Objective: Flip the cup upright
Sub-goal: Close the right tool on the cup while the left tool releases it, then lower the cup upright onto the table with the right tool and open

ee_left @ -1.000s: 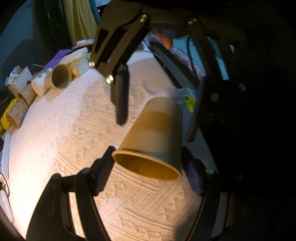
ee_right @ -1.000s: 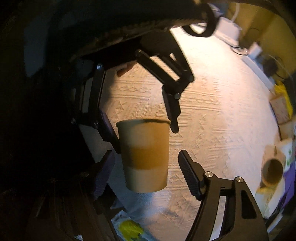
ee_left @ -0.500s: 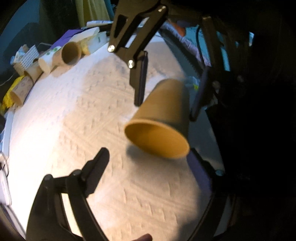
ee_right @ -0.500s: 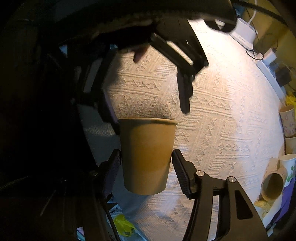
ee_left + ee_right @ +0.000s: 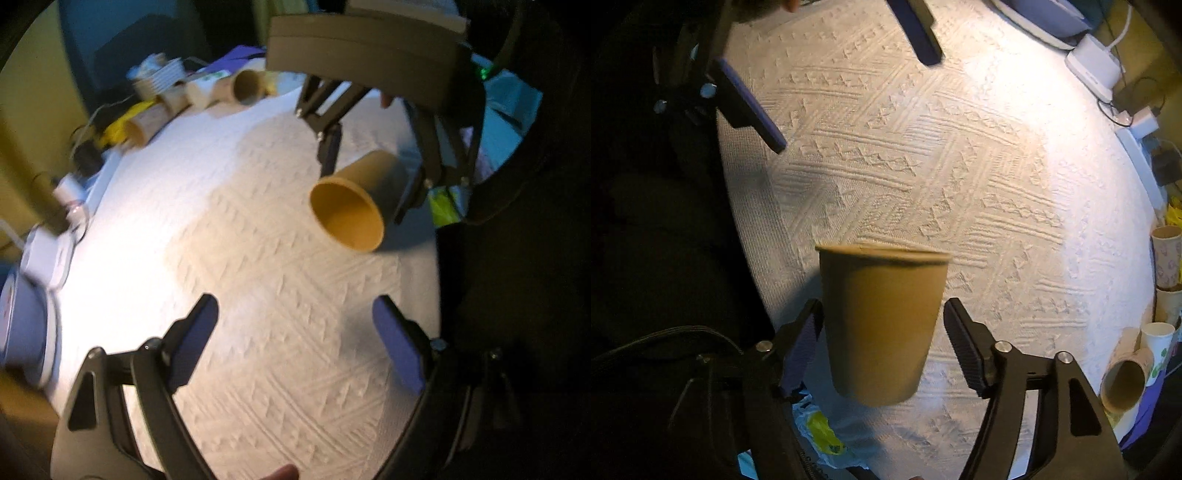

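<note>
Brown paper cup [image 5: 882, 325] sits rim-up at lower centre of my right wrist view, between the right gripper [image 5: 882, 347] fingers; whether they clamp it I cannot tell. In my left wrist view the left gripper [image 5: 295, 347] fingers stand wide apart, empty, low in frame; the cup [image 5: 354, 203] sits upper right above the white textured cloth [image 5: 258, 295].

Cup [image 5: 882, 325] sits between the fingers of the right gripper [image 5: 886, 343], above the tablecloth [image 5: 960, 177], rim up in the right wrist view. Left gripper [image 5: 295, 343] opposite, well apart, jaws spread. Row of spare cups [image 5: 207, 92] along the cloth's far edge. Plastic bag [image 5: 820, 435] beneath the right gripper.
</note>
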### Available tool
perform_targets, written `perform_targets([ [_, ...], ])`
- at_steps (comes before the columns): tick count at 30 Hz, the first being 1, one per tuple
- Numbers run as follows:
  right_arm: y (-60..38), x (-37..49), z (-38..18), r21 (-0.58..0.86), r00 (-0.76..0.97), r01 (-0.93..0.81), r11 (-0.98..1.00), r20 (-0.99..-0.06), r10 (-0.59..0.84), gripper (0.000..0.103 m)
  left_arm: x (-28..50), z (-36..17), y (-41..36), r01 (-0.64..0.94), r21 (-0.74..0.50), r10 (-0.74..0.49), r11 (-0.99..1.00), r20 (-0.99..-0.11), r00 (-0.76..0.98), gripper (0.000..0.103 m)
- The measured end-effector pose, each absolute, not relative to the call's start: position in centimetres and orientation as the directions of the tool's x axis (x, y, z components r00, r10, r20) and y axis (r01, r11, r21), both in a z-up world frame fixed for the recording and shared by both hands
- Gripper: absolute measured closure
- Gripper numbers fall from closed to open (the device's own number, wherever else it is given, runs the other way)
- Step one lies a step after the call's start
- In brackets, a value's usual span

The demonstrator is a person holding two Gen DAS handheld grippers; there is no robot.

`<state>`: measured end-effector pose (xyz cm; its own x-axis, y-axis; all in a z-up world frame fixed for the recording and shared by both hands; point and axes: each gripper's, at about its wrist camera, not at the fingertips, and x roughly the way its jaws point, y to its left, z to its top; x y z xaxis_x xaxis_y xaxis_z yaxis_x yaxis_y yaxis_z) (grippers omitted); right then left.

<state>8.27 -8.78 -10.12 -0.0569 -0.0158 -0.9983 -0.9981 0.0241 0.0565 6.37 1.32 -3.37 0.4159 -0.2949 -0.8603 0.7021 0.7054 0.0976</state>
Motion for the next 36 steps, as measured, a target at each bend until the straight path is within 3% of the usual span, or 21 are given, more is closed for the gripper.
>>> perform_targets([
  [6, -7.1, 7.6, -11.3, 0.061, -0.061, -0.998, 0.004, -0.995, -0.074, 0.032, 4.5, -3.4, 2.5, 0.649, 0.067, -0.315, 0.758, -0.834, 0.453, 0.016],
  [10, -5.6, 8.4, -12.0, 0.073, -0.077, -0.996, 0.053, -0.993, -0.088, 0.036, 5.4, -4.8, 4.1, 0.549, 0.078, -0.245, 0.832, -0.836, 0.490, 0.016],
  [17, -5.4, 11.6, -7.9, 0.011, 0.023, -0.973, 0.231, -0.990, 0.143, 0.038, 5.6, -4.5, 7.7, 0.342, 0.069, -0.163, 0.937, -0.780, 0.604, 0.016],
  [22, -7.4, 15.3, -5.0, 0.011, 0.231, -0.858, 0.513, -0.885, 0.405, 0.038, 6.5, -3.0, 10.7, 0.157, -0.095, -0.178, 0.983, -0.693, 0.698, 0.016],
  [25, -9.2, 16.6, -3.9, -0.009, 0.375, -0.788, 0.615, -0.800, 0.469, 0.038, 7.3, -2.3, 11.6, 0.091, -0.207, -0.205, 0.974, -0.637, 0.743, 0.016],
  [30, -11.6, 16.1, -6.3, 0.018, 0.575, -0.643, 0.765, -0.648, 0.499, 0.038, 8.5, -2.3, 10.8, 0.056, -0.228, -0.192, 0.972, -0.634, 0.749, 0.016],
  [36, -11.4, 18.0, -7.7, 0.128, 0.543, -0.597, 0.792, -0.662, 0.517, 0.038, 9.2, -3.1, 10.2, 0.057, -0.273, -0.223, 0.960, -0.629, 0.744, 0.016],
])
